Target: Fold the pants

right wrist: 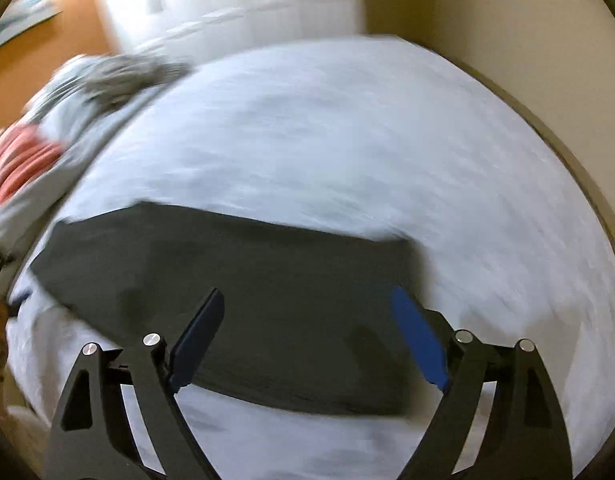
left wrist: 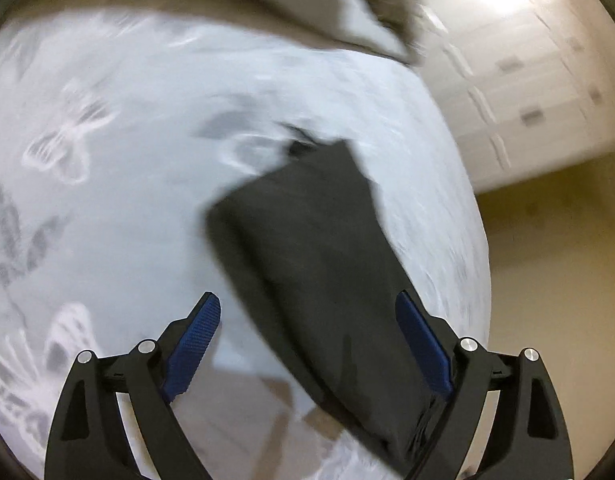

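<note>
The dark pants (left wrist: 319, 240) lie folded into a long band on the white bed sheet (left wrist: 127, 220). In the left wrist view they run from the middle down to the lower right, passing under the right finger. My left gripper (left wrist: 307, 296) is open above them, and its blue pads (left wrist: 195, 344) grip nothing. In the right wrist view the pants (right wrist: 247, 264) stretch across the sheet (right wrist: 347, 140) from left to right. My right gripper (right wrist: 307, 291) hangs open over their near edge, holding nothing. Both views are blurred.
A heap of grey clothes (left wrist: 347, 12) lies at the far end of the bed, with grey and red garments (right wrist: 23, 160) at its left side. A white wardrobe (left wrist: 527, 64) stands beyond the bed. The bed edge drops off at the right (left wrist: 479, 240).
</note>
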Action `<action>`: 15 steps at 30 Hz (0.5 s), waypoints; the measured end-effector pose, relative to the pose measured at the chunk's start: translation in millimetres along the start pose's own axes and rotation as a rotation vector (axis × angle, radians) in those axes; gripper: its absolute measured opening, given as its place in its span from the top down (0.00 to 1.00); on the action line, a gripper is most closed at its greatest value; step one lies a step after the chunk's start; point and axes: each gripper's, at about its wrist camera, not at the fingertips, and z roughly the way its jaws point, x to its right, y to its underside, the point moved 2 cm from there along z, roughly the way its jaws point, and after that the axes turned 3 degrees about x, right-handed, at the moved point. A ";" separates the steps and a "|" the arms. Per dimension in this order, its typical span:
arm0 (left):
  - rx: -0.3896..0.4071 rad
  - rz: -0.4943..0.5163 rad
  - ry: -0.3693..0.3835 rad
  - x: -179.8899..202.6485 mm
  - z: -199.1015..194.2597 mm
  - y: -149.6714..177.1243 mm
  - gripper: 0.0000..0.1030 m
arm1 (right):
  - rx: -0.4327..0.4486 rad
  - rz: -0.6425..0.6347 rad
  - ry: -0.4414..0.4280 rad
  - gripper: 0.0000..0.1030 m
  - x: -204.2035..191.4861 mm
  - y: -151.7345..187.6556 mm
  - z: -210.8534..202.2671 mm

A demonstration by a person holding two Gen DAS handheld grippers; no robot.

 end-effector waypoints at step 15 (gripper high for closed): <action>0.005 -0.043 0.136 -4.9 38.5 -11.4 0.87 | -0.147 0.171 -0.104 0.89 39.3 30.2 40.1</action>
